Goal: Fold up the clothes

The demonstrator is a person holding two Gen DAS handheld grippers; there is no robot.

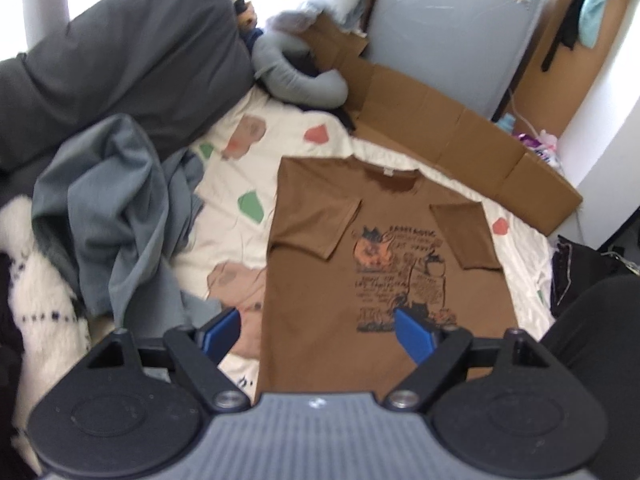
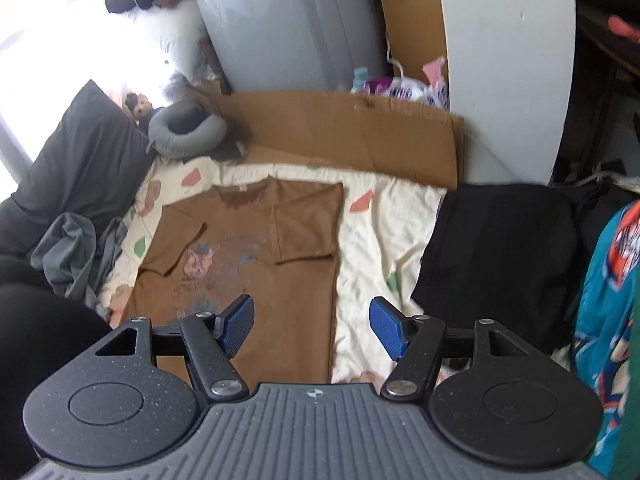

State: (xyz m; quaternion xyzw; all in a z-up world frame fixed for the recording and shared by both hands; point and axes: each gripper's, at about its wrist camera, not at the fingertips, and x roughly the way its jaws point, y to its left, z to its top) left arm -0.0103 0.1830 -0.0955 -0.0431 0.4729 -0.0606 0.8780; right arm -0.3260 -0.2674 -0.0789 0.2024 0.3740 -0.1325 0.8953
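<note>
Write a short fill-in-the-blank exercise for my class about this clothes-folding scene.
1. The T-shirt lying flat is ____ in colour.
2. Both its sleeves are folded ____.
3. The crumpled cloth beside it is ____.
4. Both the left gripper and right gripper are ____.

Missing words: brown; inward; grey; open

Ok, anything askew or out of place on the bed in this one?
The brown T-shirt lies flat, both sleeves folded inward, nothing askew there. The odd items are a grey garment left crumpled in a heap beside it and flattened cardboard lying along the bed's far edge.
</note>
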